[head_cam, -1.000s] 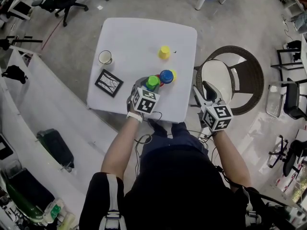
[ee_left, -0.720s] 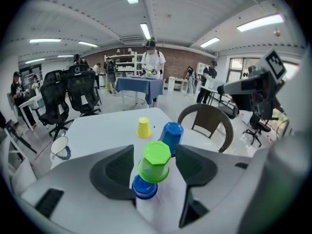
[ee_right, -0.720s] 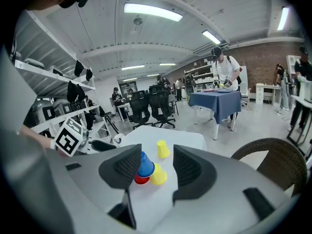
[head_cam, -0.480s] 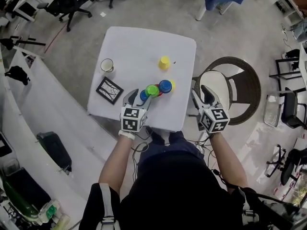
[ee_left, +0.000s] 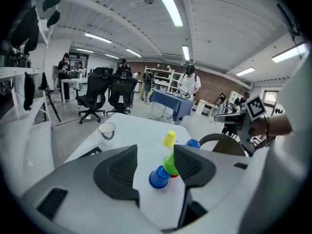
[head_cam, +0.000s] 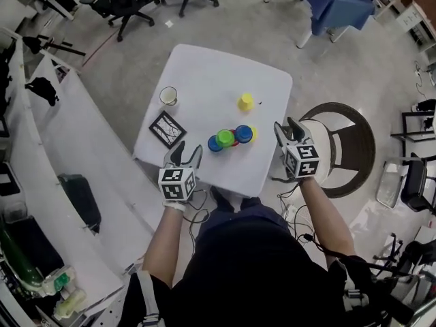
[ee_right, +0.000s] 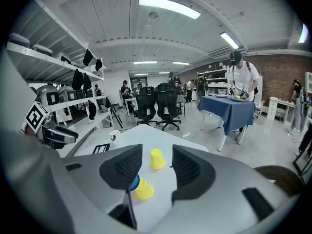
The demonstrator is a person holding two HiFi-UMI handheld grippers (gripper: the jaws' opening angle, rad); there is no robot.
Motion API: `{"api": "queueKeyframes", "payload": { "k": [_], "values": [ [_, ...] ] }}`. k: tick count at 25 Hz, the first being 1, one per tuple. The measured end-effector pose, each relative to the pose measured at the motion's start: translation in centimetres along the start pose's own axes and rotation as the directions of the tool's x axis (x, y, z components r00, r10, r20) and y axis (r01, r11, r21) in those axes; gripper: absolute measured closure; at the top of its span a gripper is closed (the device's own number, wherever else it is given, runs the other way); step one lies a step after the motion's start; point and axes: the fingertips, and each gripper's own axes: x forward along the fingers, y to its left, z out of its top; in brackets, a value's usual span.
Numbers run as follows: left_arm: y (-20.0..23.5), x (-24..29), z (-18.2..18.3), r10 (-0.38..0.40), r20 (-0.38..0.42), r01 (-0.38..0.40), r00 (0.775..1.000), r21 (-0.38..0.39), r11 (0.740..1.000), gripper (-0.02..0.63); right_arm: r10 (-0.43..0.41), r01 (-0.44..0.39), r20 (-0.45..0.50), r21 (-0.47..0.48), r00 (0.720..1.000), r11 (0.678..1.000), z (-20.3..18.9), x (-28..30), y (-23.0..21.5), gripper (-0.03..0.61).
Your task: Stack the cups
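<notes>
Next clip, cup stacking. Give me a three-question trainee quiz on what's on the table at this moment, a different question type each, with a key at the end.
1. True or false: the lone yellow cup stands upside down, apart from the cup cluster.
2. Multiple choice: what lies flat on the table near the mug? A) a black frame B) a spoon C) a plate
3. Short answer: how many yellow cups are on the table?
Key: 1 true; 2 A; 3 two, the lone one and a second yellow cup at the cluster's right edge.
</notes>
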Motion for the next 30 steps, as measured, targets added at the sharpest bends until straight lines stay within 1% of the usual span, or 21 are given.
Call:
{"api": "queueKeyframes", "payload": {
  "k": [3, 7, 13, 17, 24, 30],
  "values": [
    [1.0, -1.1, -0.8, 0.07, -0.002, -0.07, 0.998, -0.035, 0.997, 0.382, 0.047, -0.048, -0.03, -0.025, 0.998, 0.999, -0.1, 2.6, -0.2, 0.39],
    [1.9, -2.9, -1.7, 0.141, -0.004, -0.141, 0.99, -0.076, 0.987, 0.385, 0.096, -0.099, -0.07, -0.05, 0.993, 0.994, -0.5, 6.1, -0.4, 0.39],
    [3.1, -4.7, -3.3, 0.233, -0.01, -0.231, 0.973, -0.156, 0.96, 0.39, 0.141, -0.16, -0.143, -0.126, 0.98, 0.979, -1.8, 10.4, -0.8, 0.39],
    [2.7, -4.8, -3.8, 0.265, -0.006, -0.261, 0.964, -0.193, 0.946, 0.391, 0.179, -0.208, -0.172, -0.169, 0.969, 0.963, -2.3, 12.4, -0.3, 0.388],
    [1.8, -4.3, -3.8, 0.297, -0.014, -0.294, 0.955, -0.208, 0.933, 0.391, 0.224, -0.268, -0.209, -0.218, 0.952, 0.938, -3.5, 15.9, 0.1, 0.385],
    [1.9, -4.8, -5.0, 0.33, -0.046, -0.332, 0.943, -0.222, 0.917, 0.391, 0.271, -0.342, -0.274, -0.254, 0.923, 0.905, -5.4, 19.0, 1.3, 0.348]
  ]
}}
